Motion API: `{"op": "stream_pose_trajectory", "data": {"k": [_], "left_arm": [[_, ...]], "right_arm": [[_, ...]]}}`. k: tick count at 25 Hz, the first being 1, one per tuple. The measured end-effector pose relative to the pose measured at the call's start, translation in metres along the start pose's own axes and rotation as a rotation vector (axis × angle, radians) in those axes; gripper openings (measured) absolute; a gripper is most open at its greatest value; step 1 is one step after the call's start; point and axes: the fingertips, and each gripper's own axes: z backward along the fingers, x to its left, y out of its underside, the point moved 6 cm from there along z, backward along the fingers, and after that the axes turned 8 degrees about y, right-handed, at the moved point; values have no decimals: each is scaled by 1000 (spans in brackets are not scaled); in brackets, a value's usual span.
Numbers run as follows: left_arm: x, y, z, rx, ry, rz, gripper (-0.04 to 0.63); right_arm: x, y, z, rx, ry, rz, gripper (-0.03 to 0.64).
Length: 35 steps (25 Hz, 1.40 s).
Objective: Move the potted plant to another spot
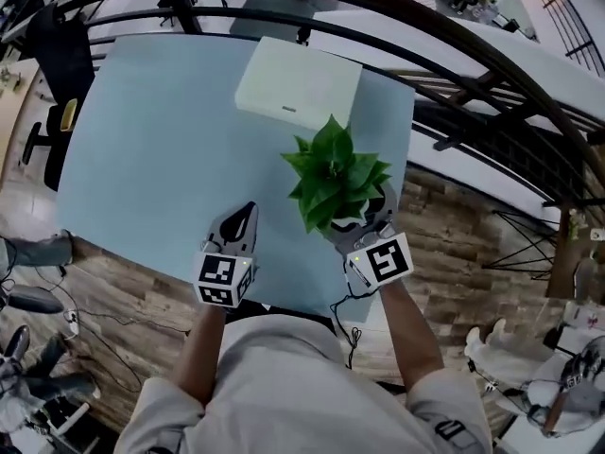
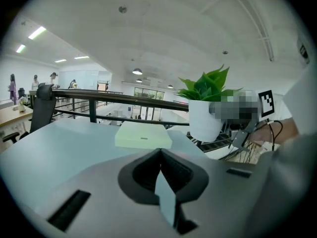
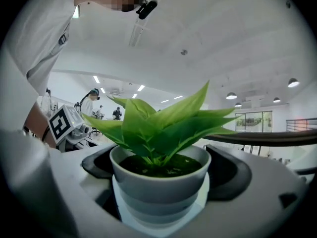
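Plant at the near right of the tabletop (image 1: 161,140), box farther back.

The potted plant (image 1: 336,178) is at the near right part of the tabletop, its pot between the jaws of the right gripper (image 1: 364,218), which reaches in from the near edge. The left gripper (image 1: 244,214) is to the plant's left, by the near edge, apart from the pot. A flat box (image 1: 298,78) rests on the far part, behind the plant. A railing (image 1: 454,45) runs past the far and right sides, and a chair (image 1: 61,64) stands off the far left corner.
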Motion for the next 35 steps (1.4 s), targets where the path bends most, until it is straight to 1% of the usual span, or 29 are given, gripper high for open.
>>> {"op": "stream_pose_trajectory", "data": {"k": [4, 7, 10, 17, 20, 23, 25, 28, 35], "left_arm": [[-5, 14, 0, 14, -53, 24, 12], [2, 26, 8, 32, -88, 44, 12], [7, 37, 10, 53, -105, 57, 12], [-5, 58, -9, 109, -110, 97, 12], [-5, 71, -11, 138, -108, 120, 12], [-8, 85, -14, 163, -101, 162, 12], [-12, 93, -17, 176, -96, 178, 12], [-14, 98, -19, 192, -86, 175, 12], [-11, 103, -26, 216, -80, 170, 12]], "right_arm": [[-10, 20, -7, 5, -44, -14, 549], [-3, 40, -19, 23, -75, -34, 549], [2, 57, -27, 45, -98, -43, 549], [5, 99, -34, 107, -152, -68, 549], [15, 114, -40, 134, -157, -88, 549], [21, 132, -45, 172, -161, -104, 549], [22, 144, -46, 199, -156, -108, 549], [24, 154, -45, 227, -147, -99, 549], [29, 166, -45, 244, -140, -92, 549]]}}
